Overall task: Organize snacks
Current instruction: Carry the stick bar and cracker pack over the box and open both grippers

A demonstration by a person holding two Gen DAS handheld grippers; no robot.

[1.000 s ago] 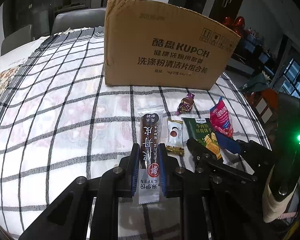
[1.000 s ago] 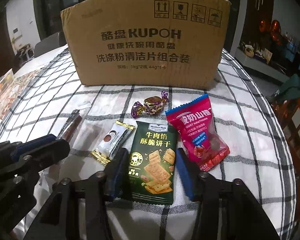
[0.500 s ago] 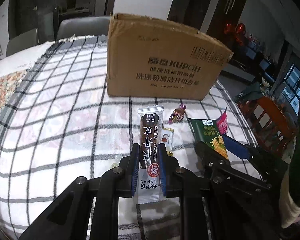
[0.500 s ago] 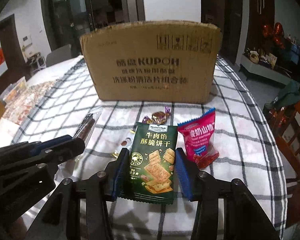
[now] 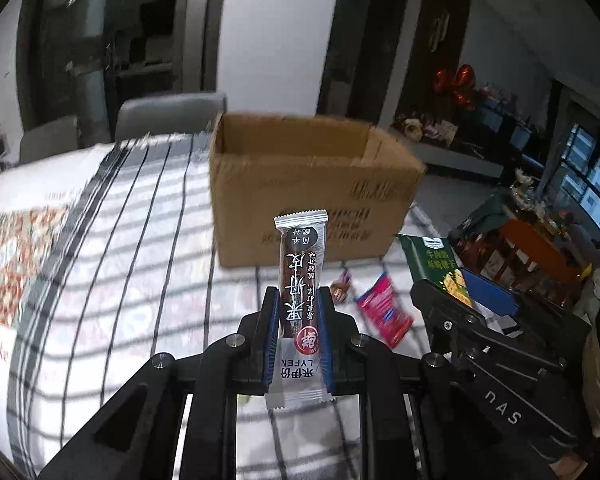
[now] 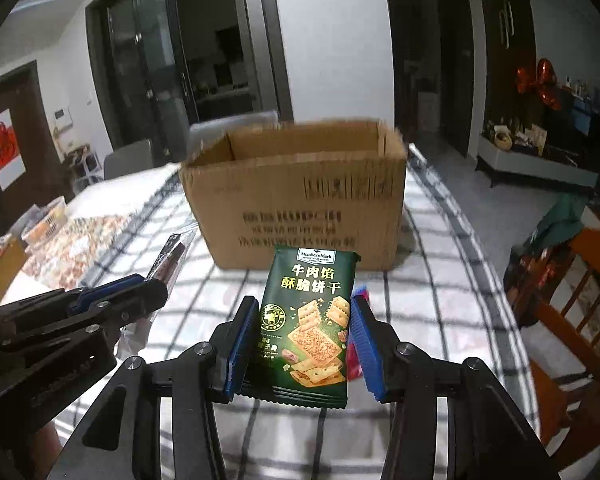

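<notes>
Left wrist view: my left gripper (image 5: 298,312) clamps fruit bar (image 5: 301,276), long axis forward. Right gripper (image 6: 300,332) clamps cracker pack (image 6: 310,320). Both lifted off table (image 5: 140,280). Box (image 5: 300,184) straight ahead of both, mouth open upward, below gripper level; neither clearly nearer. Red pack (image 5: 384,316), candy (image 5: 340,286) left on cloth.

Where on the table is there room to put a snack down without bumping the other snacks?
The checked tablecloth left of the cardboard box looks bare, down to the near edge. In the right wrist view, the cloth right of the box also looks free. It is crowded in front of the box's right half: a red packet and a wrapped candy lie there.
</notes>
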